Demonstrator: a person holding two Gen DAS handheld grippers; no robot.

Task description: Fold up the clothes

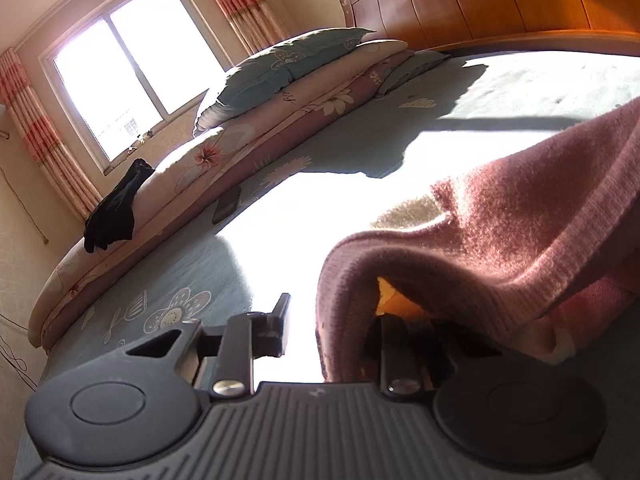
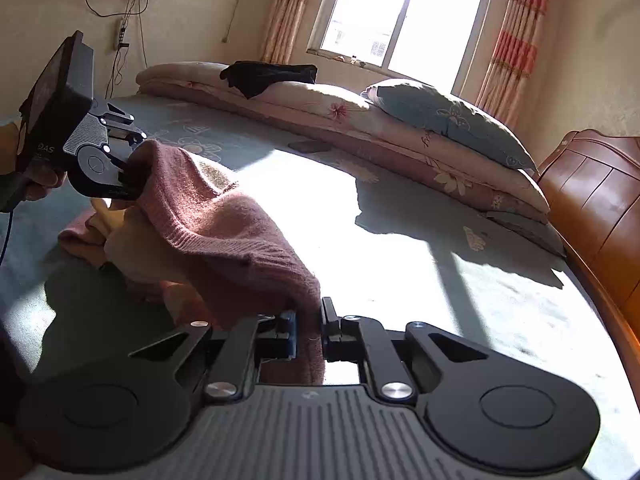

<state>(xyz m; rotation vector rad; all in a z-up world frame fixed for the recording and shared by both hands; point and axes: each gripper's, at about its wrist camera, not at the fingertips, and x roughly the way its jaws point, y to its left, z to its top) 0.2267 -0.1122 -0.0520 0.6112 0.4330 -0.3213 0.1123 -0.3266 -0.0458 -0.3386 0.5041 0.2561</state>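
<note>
A pink knit sweater (image 2: 224, 224) hangs bunched between my two grippers above the teal bed sheet (image 2: 460, 280). A cream inner layer shows under it. My right gripper (image 2: 309, 320) is shut on one edge of the knit. My left gripper (image 2: 130, 166) is at the far left in the right wrist view, held by a hand (image 2: 40, 184). In the left wrist view the sweater (image 1: 500, 232) drapes over and hides the right finger of my left gripper (image 1: 332, 320). The left finger (image 1: 284, 320) stands clear of the cloth with bright sheet showing in the gap.
A rolled floral quilt (image 2: 360, 120) and a teal pillow (image 2: 448, 116) lie along the bed's far side, with a black garment (image 2: 268, 74) on top and a dark phone (image 2: 310, 146) beside them. A wooden headboard (image 2: 600, 208) stands at the right. Window behind.
</note>
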